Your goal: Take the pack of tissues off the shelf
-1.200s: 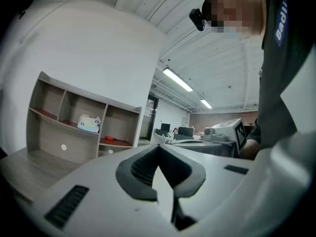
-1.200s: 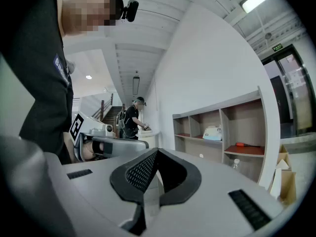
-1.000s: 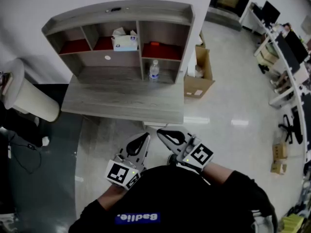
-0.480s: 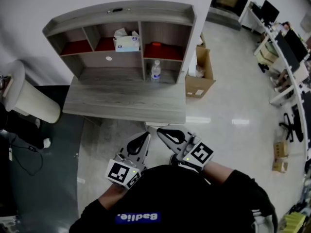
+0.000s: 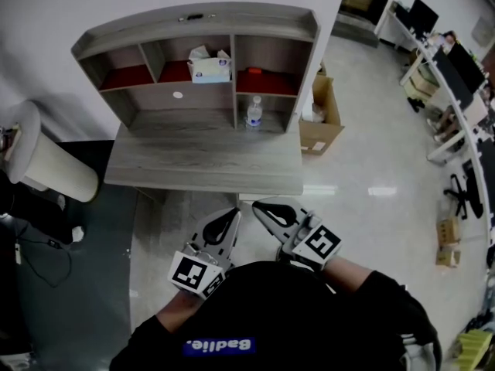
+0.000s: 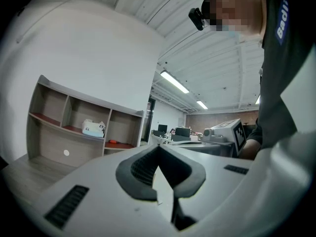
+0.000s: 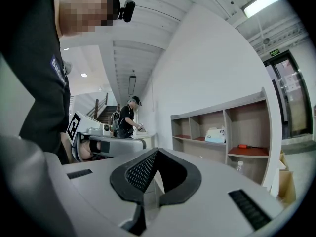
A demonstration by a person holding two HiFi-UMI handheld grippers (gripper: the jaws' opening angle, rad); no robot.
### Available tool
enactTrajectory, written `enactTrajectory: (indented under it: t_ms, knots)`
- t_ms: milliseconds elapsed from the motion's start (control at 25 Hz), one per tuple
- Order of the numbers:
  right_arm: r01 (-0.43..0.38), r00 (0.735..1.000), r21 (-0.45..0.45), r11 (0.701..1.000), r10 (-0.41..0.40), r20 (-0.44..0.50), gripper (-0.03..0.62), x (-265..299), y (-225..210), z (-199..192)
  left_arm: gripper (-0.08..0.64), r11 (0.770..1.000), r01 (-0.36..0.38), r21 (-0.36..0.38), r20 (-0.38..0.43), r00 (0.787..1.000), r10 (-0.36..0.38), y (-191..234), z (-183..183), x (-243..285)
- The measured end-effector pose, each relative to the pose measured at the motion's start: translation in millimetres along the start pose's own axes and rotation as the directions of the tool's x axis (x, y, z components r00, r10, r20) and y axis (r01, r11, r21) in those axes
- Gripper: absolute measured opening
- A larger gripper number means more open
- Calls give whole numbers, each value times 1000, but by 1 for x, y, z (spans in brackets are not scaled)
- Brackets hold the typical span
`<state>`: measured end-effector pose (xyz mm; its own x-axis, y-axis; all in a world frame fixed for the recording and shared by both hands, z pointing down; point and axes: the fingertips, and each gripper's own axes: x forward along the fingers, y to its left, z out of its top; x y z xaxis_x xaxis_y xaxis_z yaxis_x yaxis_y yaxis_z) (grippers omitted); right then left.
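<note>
The pack of tissues (image 5: 209,66) is a white and pale blue box in the upper middle compartment of the grey shelf unit (image 5: 193,23) on the desk. It also shows small and far off in the left gripper view (image 6: 93,128) and the right gripper view (image 7: 215,135). My left gripper (image 5: 229,216) and right gripper (image 5: 259,205) hang side by side close to my body, in front of the desk's near edge and well short of the shelf. Both are shut with nothing between the jaws (image 6: 159,149) (image 7: 156,153).
A water bottle (image 5: 254,113) stands in the lower right compartment, and a red tool (image 5: 254,71) lies in the one above it. The grey desk (image 5: 201,161) carries the shelf. A cardboard box (image 5: 319,114) sits right of the desk, a white cylinder (image 5: 46,157) left. A person (image 7: 129,115) stands far off.
The head view has shifted a little, so the shelf and desk sit slightly further right in the picture. Both grippers keep their place and stay shut.
</note>
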<state>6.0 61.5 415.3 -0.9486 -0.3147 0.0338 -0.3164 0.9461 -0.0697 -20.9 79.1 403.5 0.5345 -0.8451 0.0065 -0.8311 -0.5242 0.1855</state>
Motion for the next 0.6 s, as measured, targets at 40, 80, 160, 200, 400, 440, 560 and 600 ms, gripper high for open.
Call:
enactTrajectory:
  t_ms: [40, 80, 160, 200, 400, 440, 560, 600]
  knots:
    - [5, 1000, 2, 1000, -5, 1, 29, 4, 3, 0, 2, 1000, 4, 5, 0, 1000, -4, 3, 1, -4]
    - [10, 1000, 2, 1000, -10, 3, 29, 8, 6, 0, 2, 1000, 9, 12, 0, 1000, -9, 6, 1, -9]
    - [23, 1000, -4, 1000, -23, 12, 29, 15, 12, 1, 2, 1000, 17, 25, 0, 1000, -17, 11, 2, -18]
    - [31, 999, -9, 999, -31, 18, 29, 18, 14, 1, 2, 999, 19, 28, 3, 1000, -19, 14, 3, -22]
    - [71, 997, -13, 997, -71, 25, 29, 23, 24, -3, 2, 999, 31, 31, 7, 999, -31, 27, 4, -37]
    - [76, 997, -12, 997, -76, 20, 29, 23, 25, -5, 2, 999, 35, 35, 8, 999, -35, 28, 5, -38]
    - [87, 996, -5, 996, -87, 13, 29, 25, 24, -8, 2, 999, 37, 35, 10, 999, -37, 33, 8, -37]
    - [89, 996, -5, 996, -89, 13, 29, 26, 21, -7, 2, 999, 37, 35, 10, 999, -37, 35, 8, -36]
